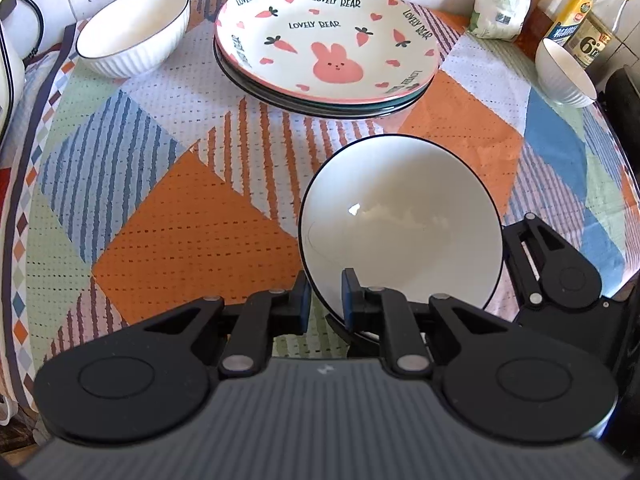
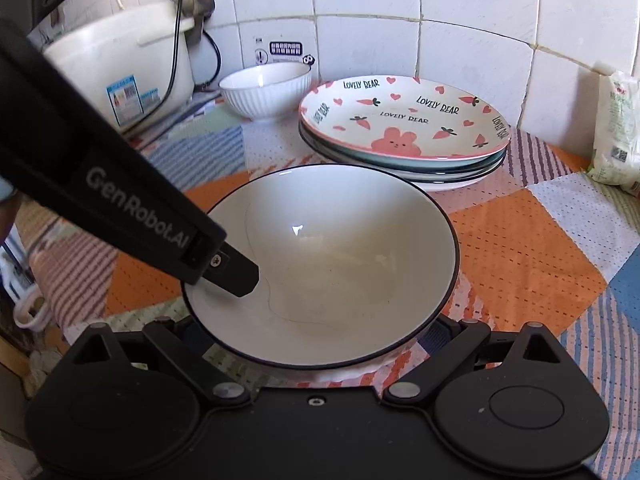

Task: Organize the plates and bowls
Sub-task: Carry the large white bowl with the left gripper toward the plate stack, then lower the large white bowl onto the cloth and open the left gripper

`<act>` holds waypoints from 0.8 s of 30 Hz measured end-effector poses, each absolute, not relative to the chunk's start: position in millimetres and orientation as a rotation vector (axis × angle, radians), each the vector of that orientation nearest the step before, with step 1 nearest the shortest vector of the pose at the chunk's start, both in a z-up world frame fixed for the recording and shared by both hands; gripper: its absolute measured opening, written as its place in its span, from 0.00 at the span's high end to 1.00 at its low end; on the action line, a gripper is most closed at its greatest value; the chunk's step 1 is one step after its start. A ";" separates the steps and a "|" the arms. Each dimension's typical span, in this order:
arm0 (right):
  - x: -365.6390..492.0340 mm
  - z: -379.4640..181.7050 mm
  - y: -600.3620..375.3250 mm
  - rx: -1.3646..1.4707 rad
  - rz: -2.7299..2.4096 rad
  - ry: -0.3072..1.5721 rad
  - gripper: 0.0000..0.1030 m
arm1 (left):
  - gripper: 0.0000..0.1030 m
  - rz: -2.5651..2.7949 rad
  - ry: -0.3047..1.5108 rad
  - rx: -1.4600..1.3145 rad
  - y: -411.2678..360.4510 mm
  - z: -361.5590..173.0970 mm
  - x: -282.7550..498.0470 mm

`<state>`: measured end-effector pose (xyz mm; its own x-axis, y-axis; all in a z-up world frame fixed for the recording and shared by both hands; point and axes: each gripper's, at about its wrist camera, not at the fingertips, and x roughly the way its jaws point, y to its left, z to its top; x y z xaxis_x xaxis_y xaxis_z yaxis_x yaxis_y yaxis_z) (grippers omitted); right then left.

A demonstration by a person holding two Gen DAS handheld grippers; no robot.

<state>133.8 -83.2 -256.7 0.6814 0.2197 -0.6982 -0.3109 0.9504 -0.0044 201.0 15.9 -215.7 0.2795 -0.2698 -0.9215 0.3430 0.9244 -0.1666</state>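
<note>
- The left claw is clamped on the near rim of the black-rimmed bowl, one pad inside the wall and one outside — a pinch grip, since the bowl is too wide to span.
- The right claw sits under the same bowl with its arms spread wide; its fingertips are hidden beneath the bowl, so I cannot tell whether it grips or merely supports.
- The bowl hangs tilted over the patterned tabletop, in front of the plate stack, apparently clear of the cloth.
- The plates are already nested, bunny plate on top — likely why the bowls are handled now.
- A ribbed bowl stands left of the stack, a small bowl far right; either looks a plausible nesting spot.
</note>
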 end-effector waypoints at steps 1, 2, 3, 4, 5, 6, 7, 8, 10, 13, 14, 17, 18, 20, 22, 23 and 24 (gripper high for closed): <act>131.8 -257.0 -81.4 -0.144 0.287 0.760 0.04 | 0.86 -0.419 1.216 0.071 16.7 -216.3 200.3; 129.1 -257.1 -79.0 -0.167 0.270 0.754 0.04 | 0.86 -0.426 1.212 0.077 17.0 -216.5 199.9; 126.2 -257.2 -77.1 -0.188 0.255 0.749 0.04 | 0.86 -0.429 1.210 0.080 17.5 -217.2 200.1; 123.7 -256.9 -75.6 -0.207 0.242 0.750 0.04 | 0.87 -0.432 1.208 0.080 18.1 -217.8 200.3; 121.8 -256.9 -74.7 -0.226 0.231 0.756 0.03 | 0.87 -0.433 1.209 0.082 18.3 -218.0 200.5; 120.8 -256.7 -74.3 -0.242 0.221 0.767 0.03 | 0.87 -0.433 1.213 0.086 18.1 -218.0 200.9; 119.6 -255.6 -75.9 -0.250 0.214 0.777 0.03 | 0.87 -0.436 1.217 0.091 17.5 -217.3 201.0; 117.2 -253.7 -78.4 -0.249 0.205 0.782 0.03 | 0.86 -0.438 1.220 0.094 16.7 -216.3 201.2; 111.5 -247.7 -86.2 -0.218 0.197 0.794 0.03 | 0.84 -0.427 1.228 0.097 17.2 -212.8 201.0; 100.8 -236.7 -98.4 -0.153 0.190 0.802 0.03 | 0.81 -0.437 1.229 0.091 18.3 -203.2 200.0; 96.6 -233.0 -101.9 -0.140 0.182 0.798 0.03 | 0.79 -0.437 1.227 0.077 19.4 -199.2 199.6; 85.5 -222.5 -110.3 -0.106 0.139 0.770 0.04 | 0.74 -0.424 1.219 0.086 18.3 -186.3 196.1; 82.2 -219.2 -112.1 -0.099 0.120 0.765 0.05 | 0.73 -0.424 1.211 0.094 17.2 -181.1 194.5; 76.7 -210.1 -117.5 -0.066 0.103 0.752 0.08 | 0.72 -0.427 1.206 0.103 15.1 -170.8 192.1; 73.0 -199.6 -124.0 -0.024 0.094 0.744 0.09 | 0.71 -0.427 1.186 0.106 13.4 -158.1 188.6; 71.1 -194.3 -127.2 -0.004 0.089 0.737 0.10 | 0.71 -0.432 1.181 0.115 11.2 -152.3 186.3; 67.7 -188.5 -130.5 0.018 0.085 0.727 0.10 | 0.71 -0.434 1.182 0.128 8.0 -147.1 184.4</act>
